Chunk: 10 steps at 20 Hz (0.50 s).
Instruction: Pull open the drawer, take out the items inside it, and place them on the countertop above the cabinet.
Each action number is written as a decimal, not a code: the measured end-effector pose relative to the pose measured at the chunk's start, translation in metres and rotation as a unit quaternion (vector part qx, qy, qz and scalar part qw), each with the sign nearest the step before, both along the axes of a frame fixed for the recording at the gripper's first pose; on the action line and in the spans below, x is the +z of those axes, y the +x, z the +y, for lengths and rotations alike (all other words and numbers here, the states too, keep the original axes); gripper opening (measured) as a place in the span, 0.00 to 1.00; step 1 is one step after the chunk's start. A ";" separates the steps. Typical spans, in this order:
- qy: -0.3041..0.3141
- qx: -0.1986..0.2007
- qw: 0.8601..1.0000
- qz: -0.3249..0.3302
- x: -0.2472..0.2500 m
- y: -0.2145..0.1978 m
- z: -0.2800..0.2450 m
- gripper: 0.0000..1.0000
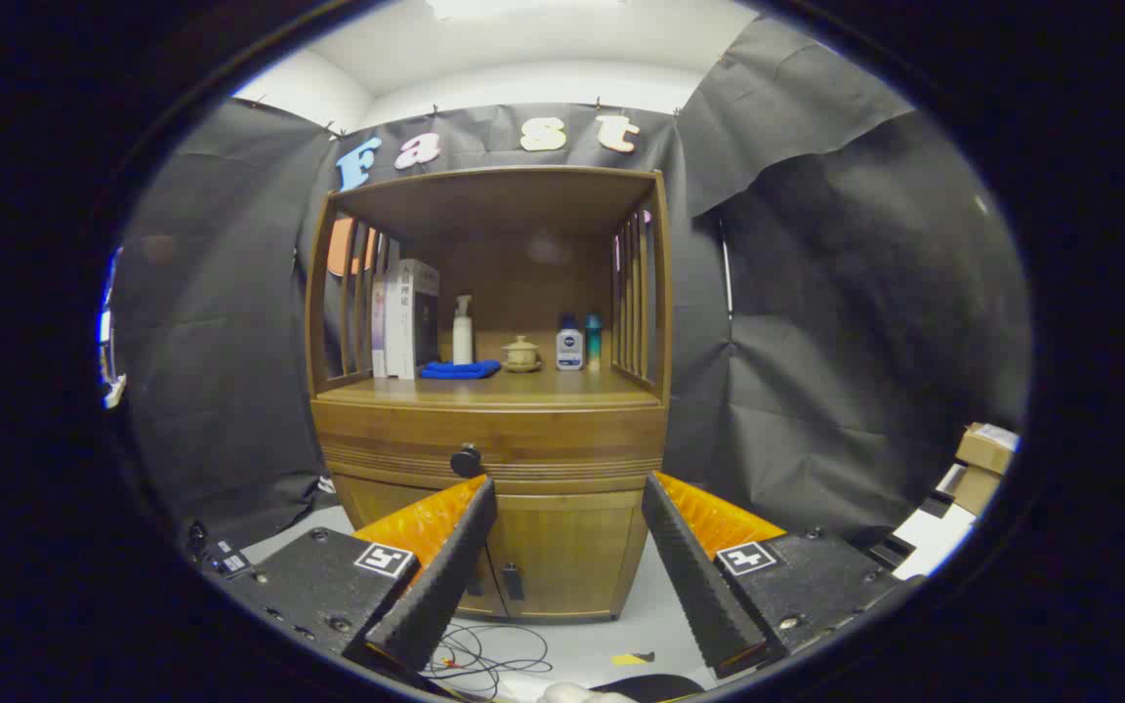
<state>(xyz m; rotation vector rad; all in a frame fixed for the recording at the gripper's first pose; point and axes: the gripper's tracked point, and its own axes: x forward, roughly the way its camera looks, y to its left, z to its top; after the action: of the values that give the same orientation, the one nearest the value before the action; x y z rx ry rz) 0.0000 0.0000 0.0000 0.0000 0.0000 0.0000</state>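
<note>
— Now, where is the drawer to be found relative to the gripper?

— It is seen closed in the wooden cabinet, just under the countertop, and it lies straight ahead of the fingers and beyond them. Its long axis runs left to right across the cabinet front, so the pull would have to be made toward the near side, squarely away from that face.

— And the knob?

— A dark round knob is set on the drawer front. It is seen just above the tip of the left finger, left of the midline between the two fingers. A shift to the left is therefore judged necessary before the knob can be bracketed.

— How are the fingers held?

— They are spread wide, with nothing held between them; the right finger stands well apart from the left, and the cabinet's lower doors are seen through the gap.

— What is kept on the countertop?

— Books at the left, a white pump bottle, a blue cloth, a small lidded cup and two small bottles toward the right. Bare wood is left along the near edge, where the drawer's items could be set down.

— Can those items be seen?

— No; with the drawer shut, its contents cannot be told. The opening step is judged not yet begun.
</note>
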 end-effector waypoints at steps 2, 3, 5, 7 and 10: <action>-0.005 0.001 1.000 -0.001 0.000 0.000 0.001 0.98; -0.007 0.001 1.000 -0.001 0.002 0.000 0.001 0.98; -0.009 0.001 1.000 -0.003 0.002 -0.001 0.003 0.98; -0.011 0.000 1.000 -0.006 0.004 0.000 0.002 0.98; -0.011 0.002 1.000 -0.009 0.007 0.001 0.004 0.98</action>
<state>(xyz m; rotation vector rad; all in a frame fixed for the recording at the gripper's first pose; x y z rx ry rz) 0.0006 0.0044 0.0069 -0.0219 -0.0170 0.0046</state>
